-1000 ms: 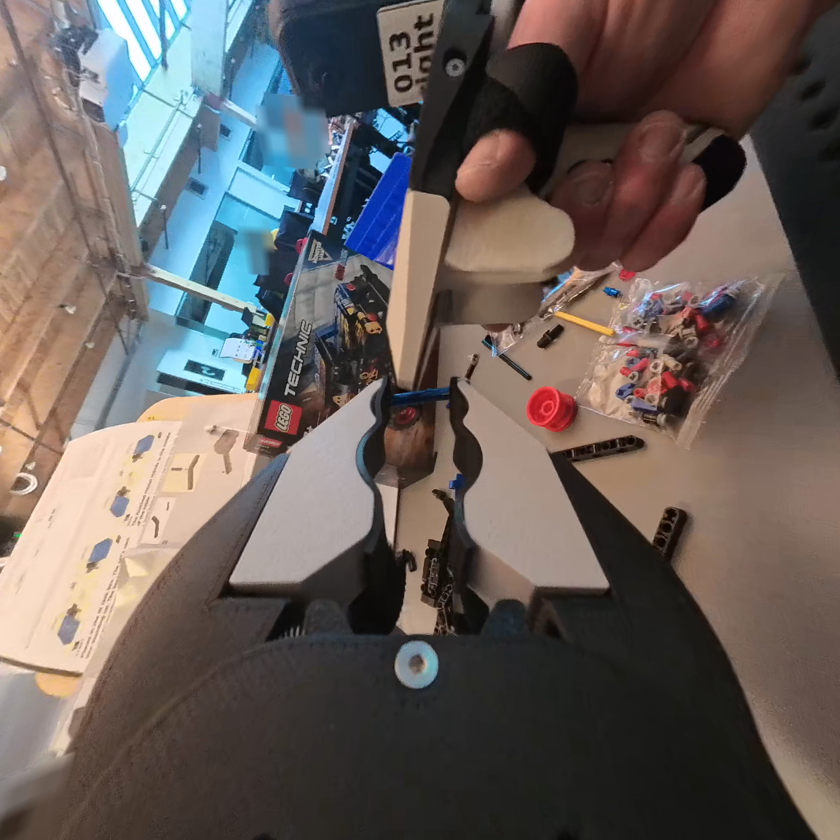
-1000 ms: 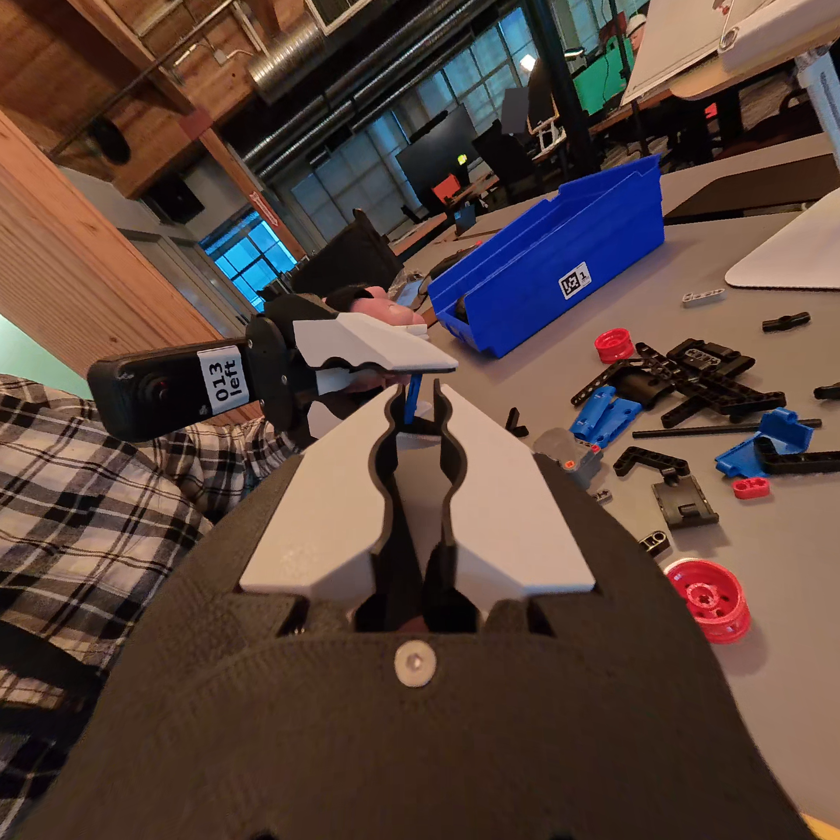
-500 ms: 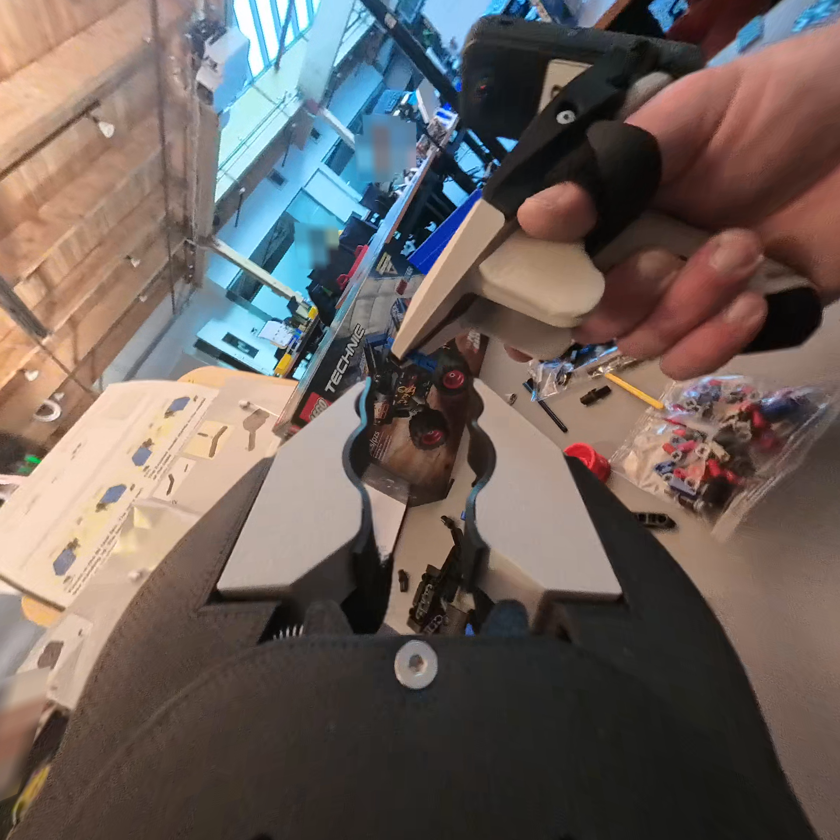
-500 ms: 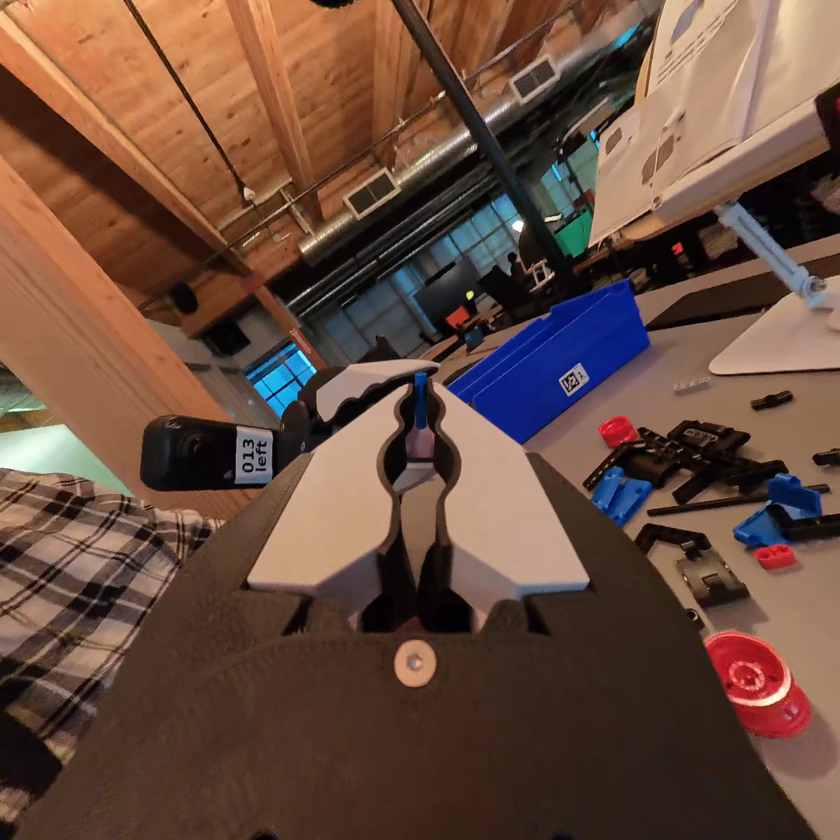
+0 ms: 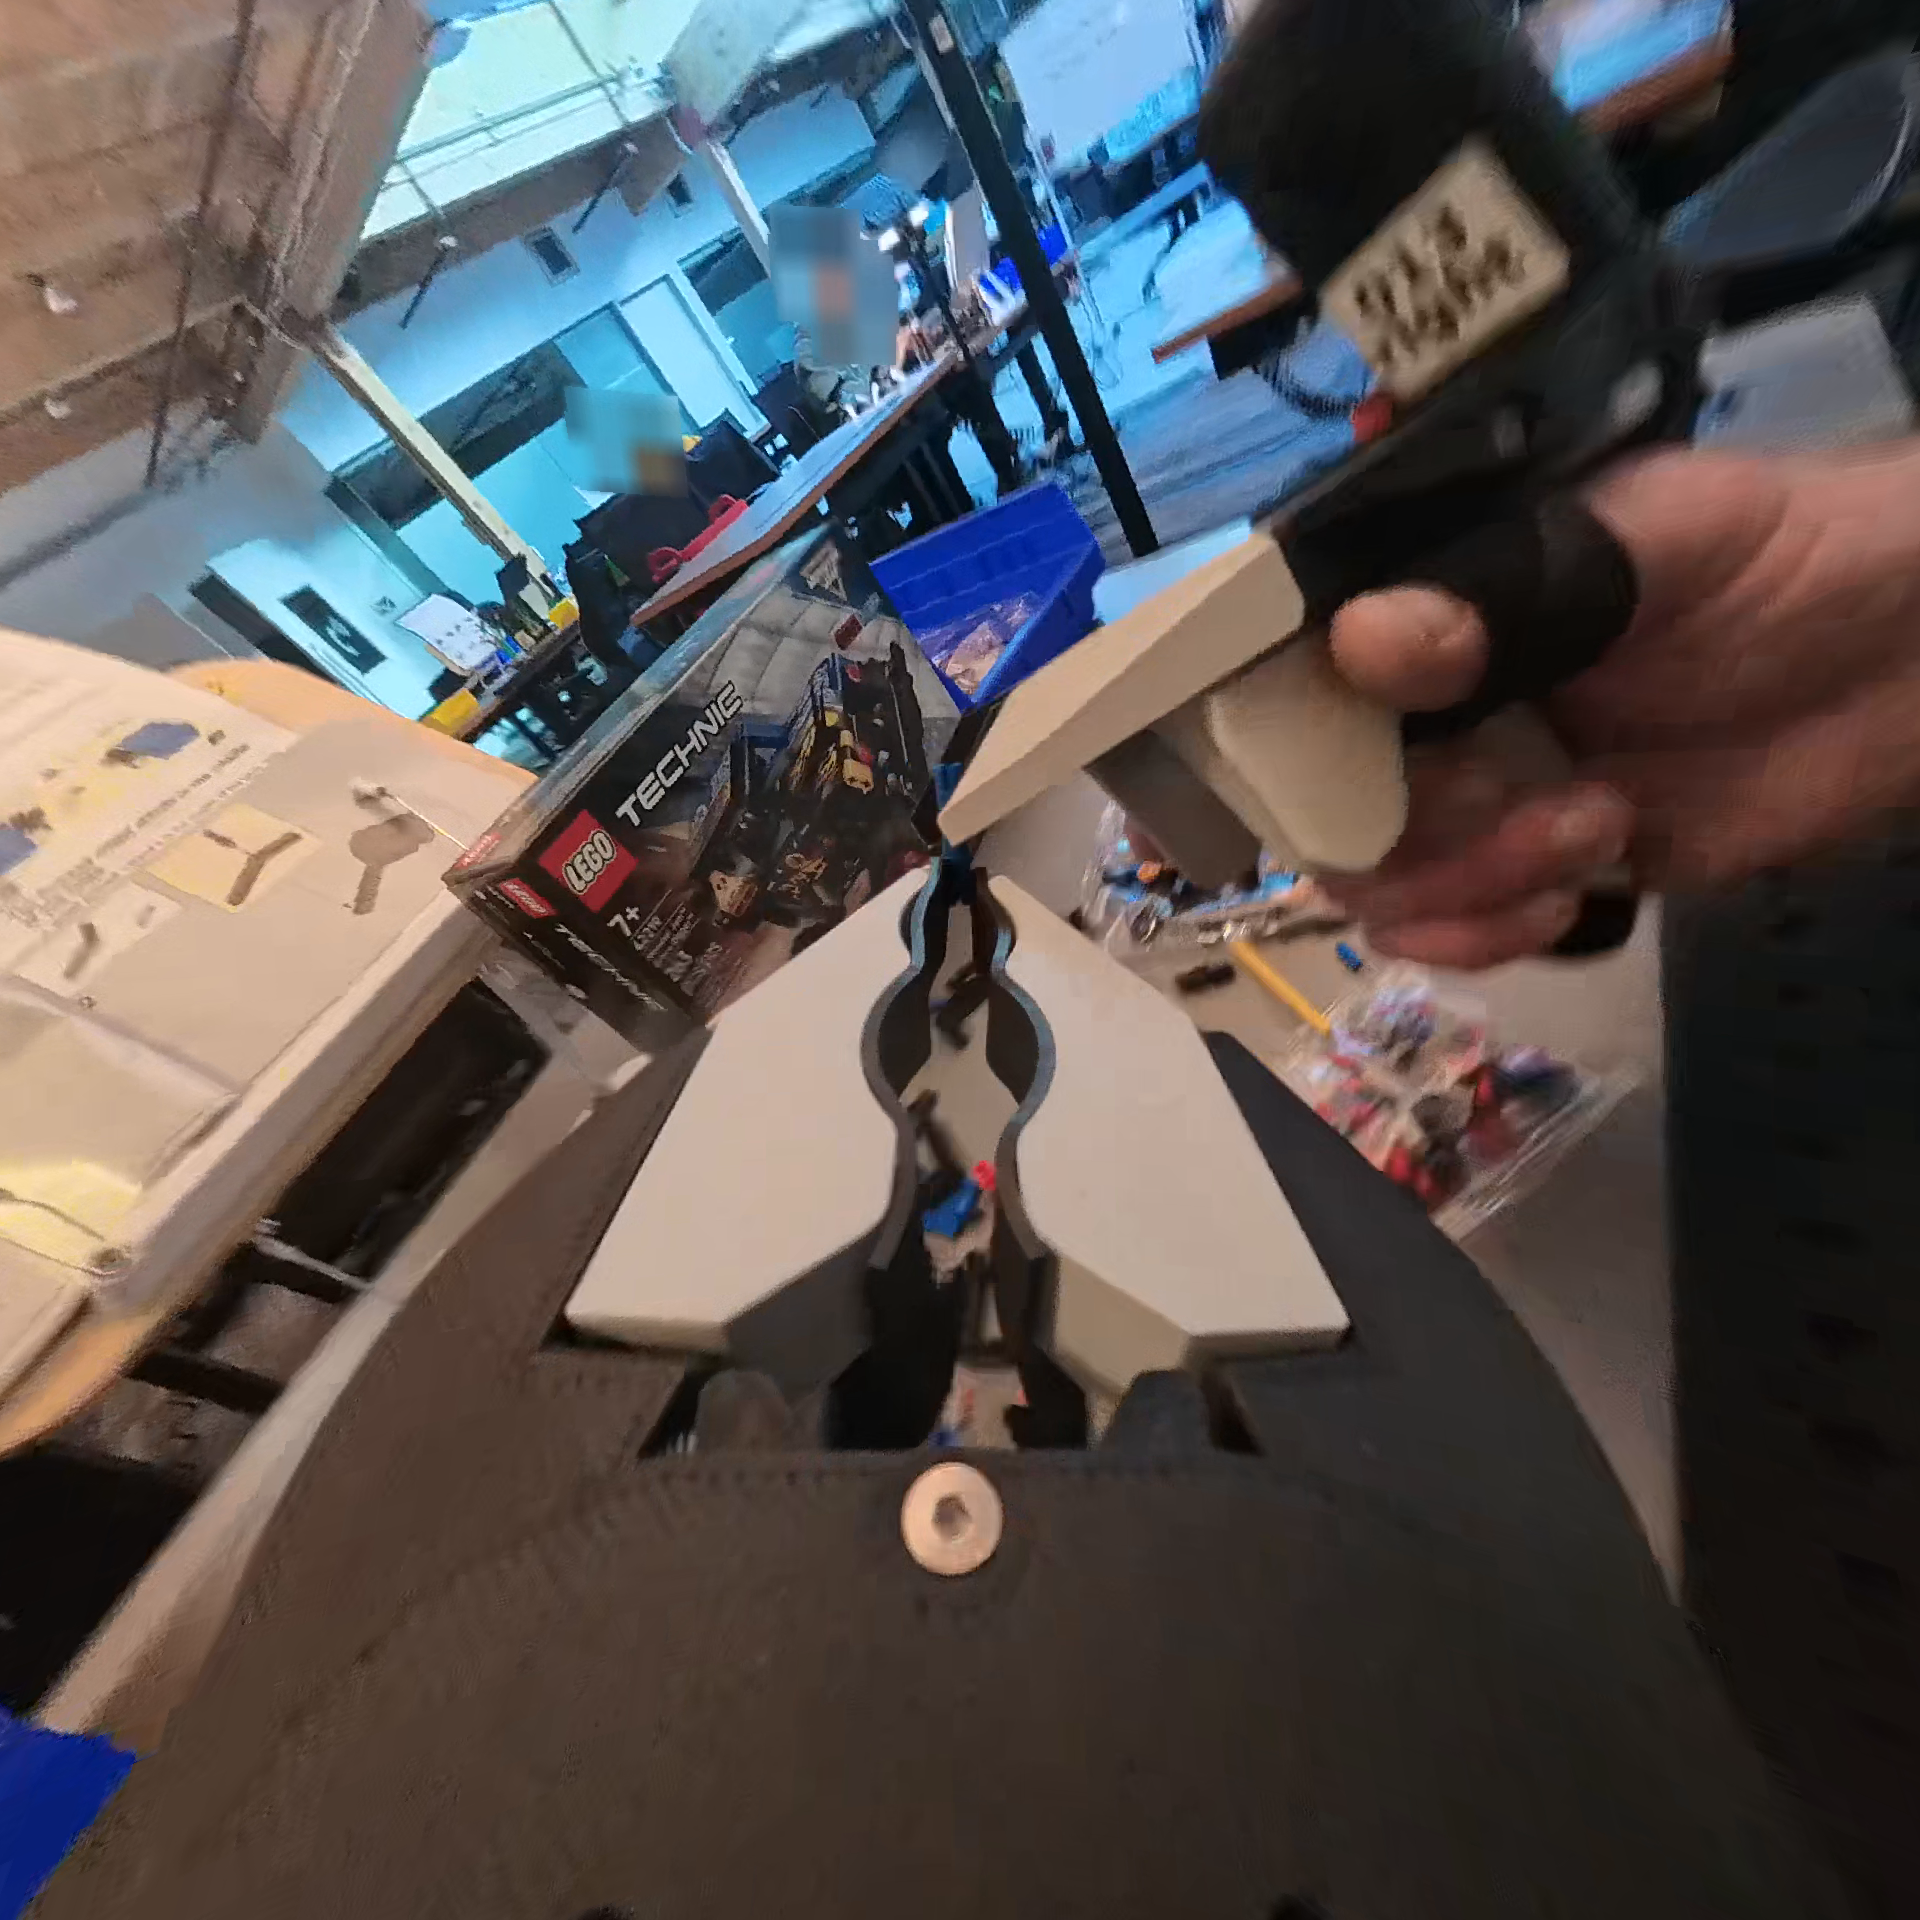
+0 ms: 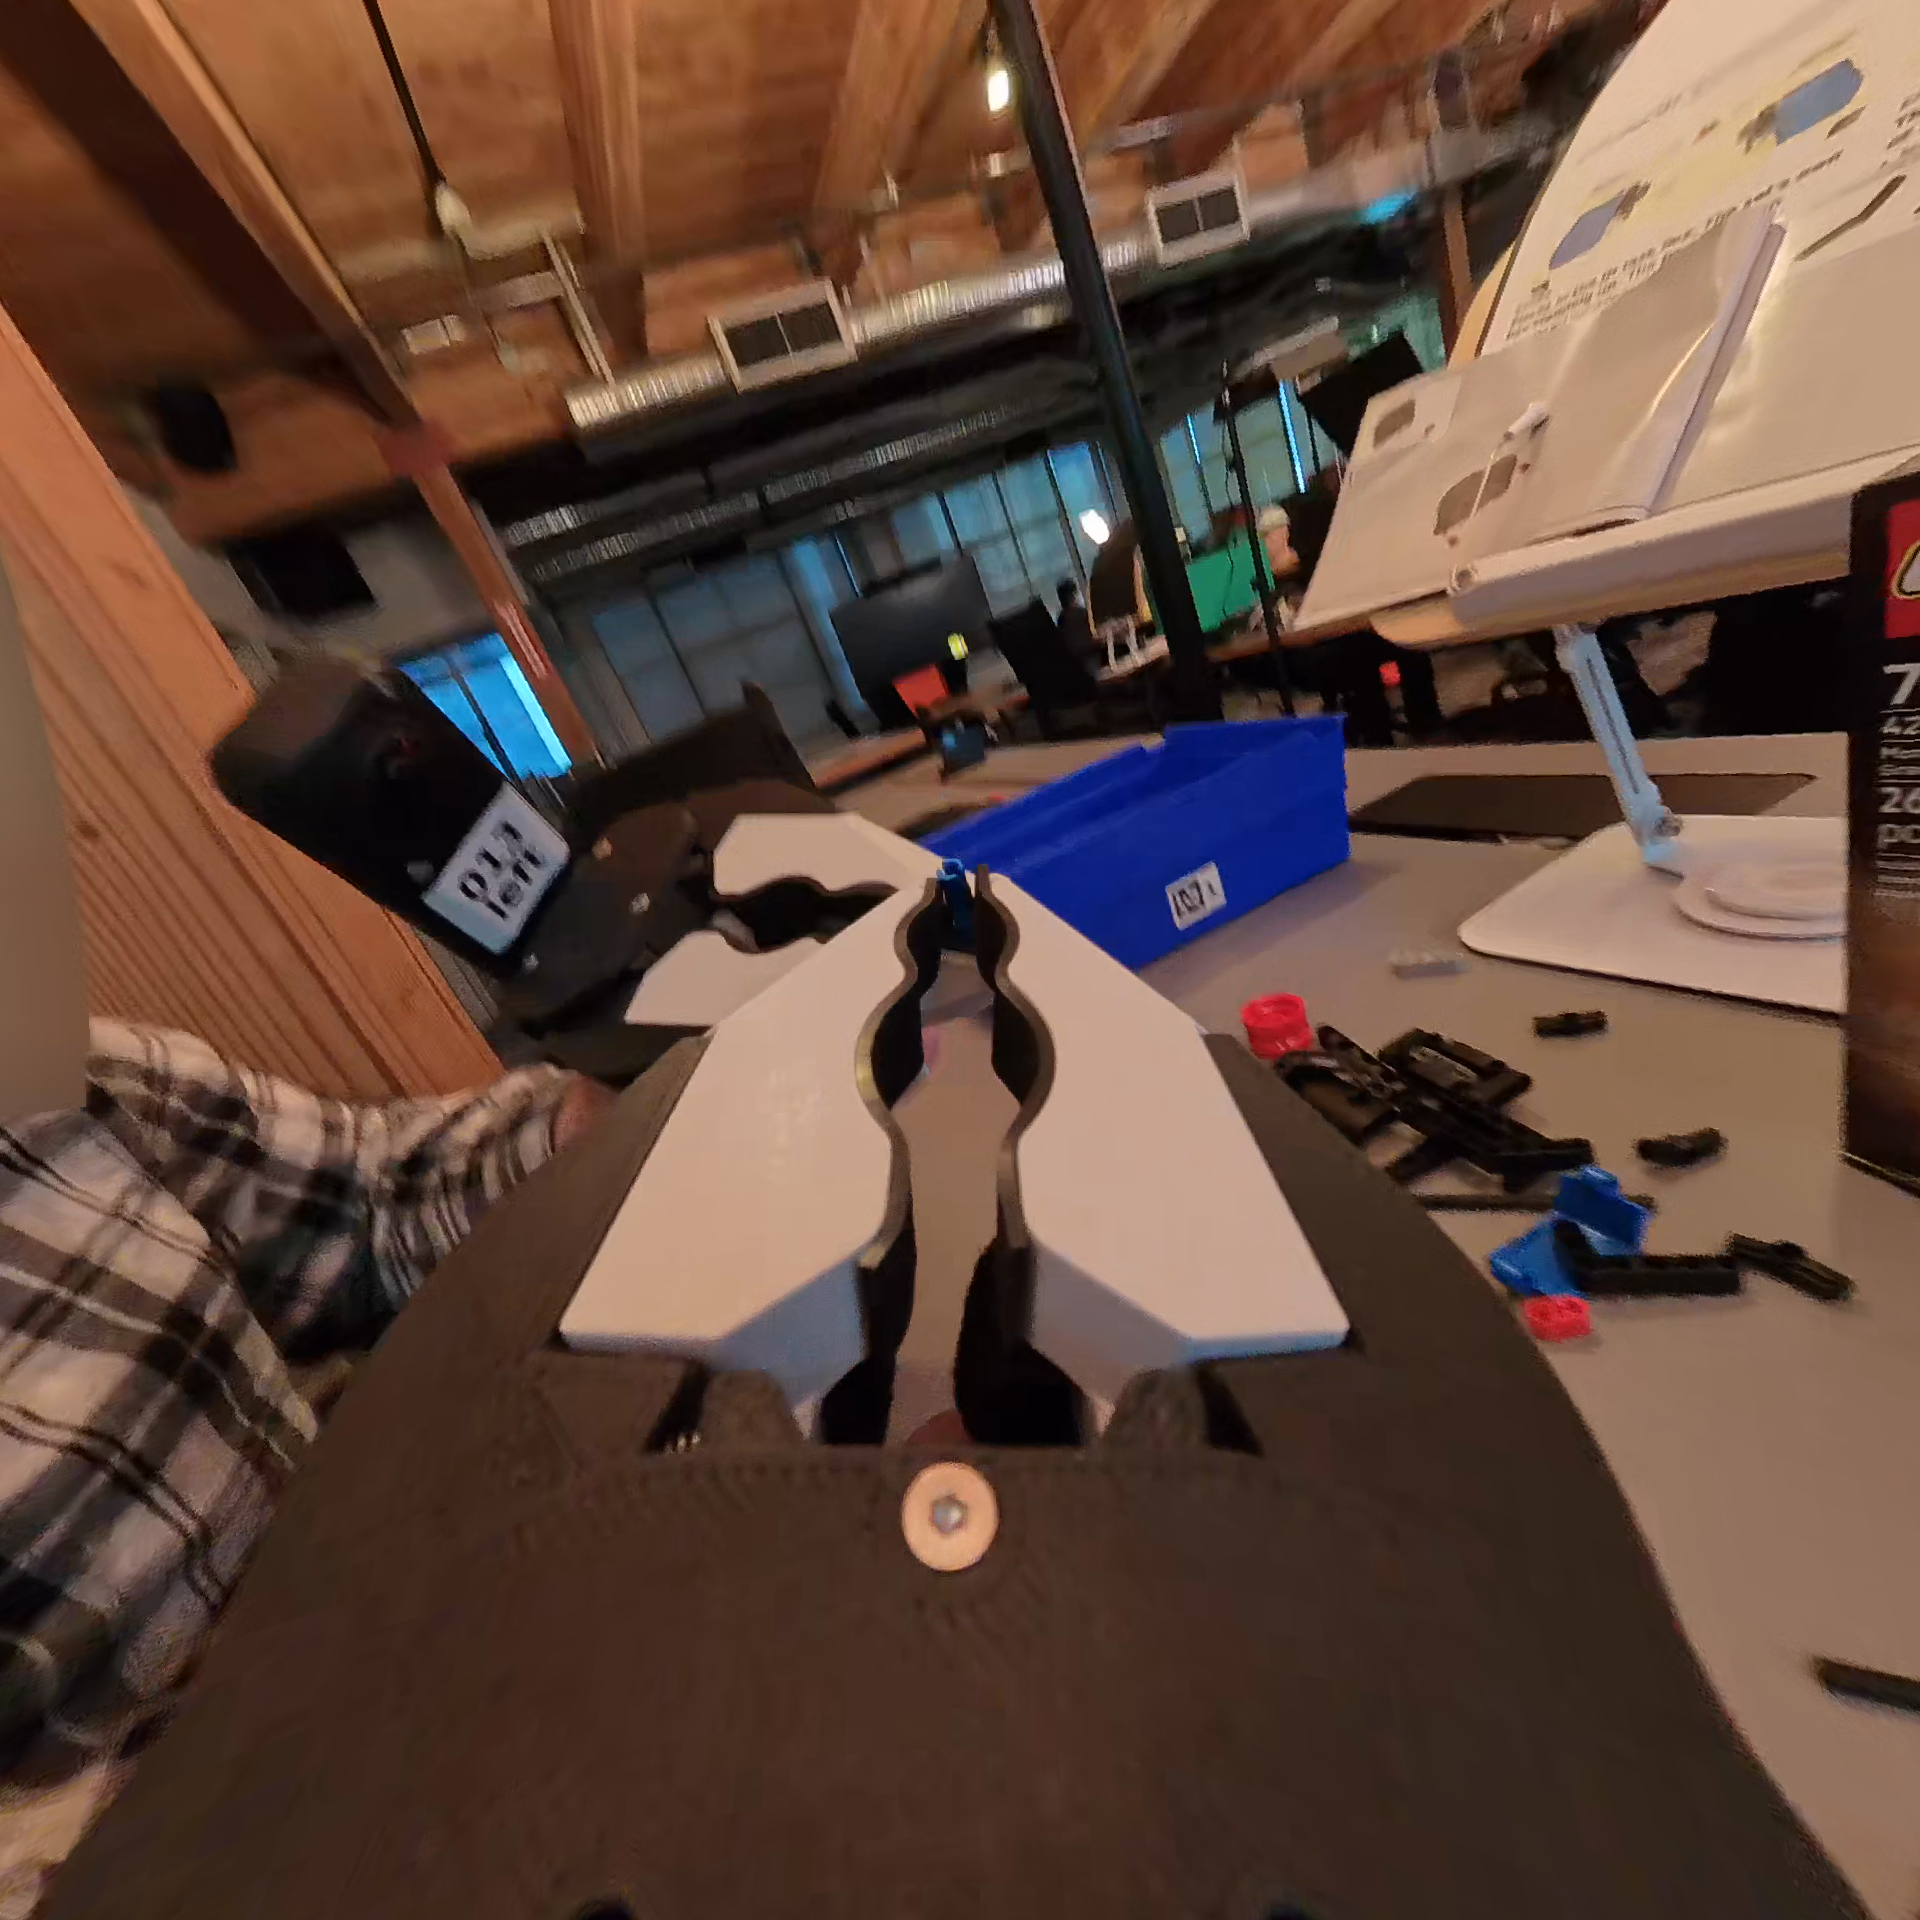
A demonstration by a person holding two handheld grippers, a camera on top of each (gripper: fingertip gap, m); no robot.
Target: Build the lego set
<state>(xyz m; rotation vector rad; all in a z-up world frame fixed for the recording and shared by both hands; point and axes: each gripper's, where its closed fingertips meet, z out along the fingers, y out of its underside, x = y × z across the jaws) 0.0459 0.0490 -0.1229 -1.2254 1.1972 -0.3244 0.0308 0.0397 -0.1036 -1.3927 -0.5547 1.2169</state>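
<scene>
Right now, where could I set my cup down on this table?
Bare table lies between the blue pieces and the lone black pin. Another patch sits between the blue bin and white stand base. Crowded: the black parts beside the red wheel.

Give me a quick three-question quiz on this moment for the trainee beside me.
1. True or false: the right tool is empty.
2. What colour is the bin on the table beyond the tools? A) red B) blue C) green
3. Fill in: the open instruction booklet is propped on a white ____.

Key
1. False: it is shut on a small blue piece at its tips.
2. B
3. stand
</scene>
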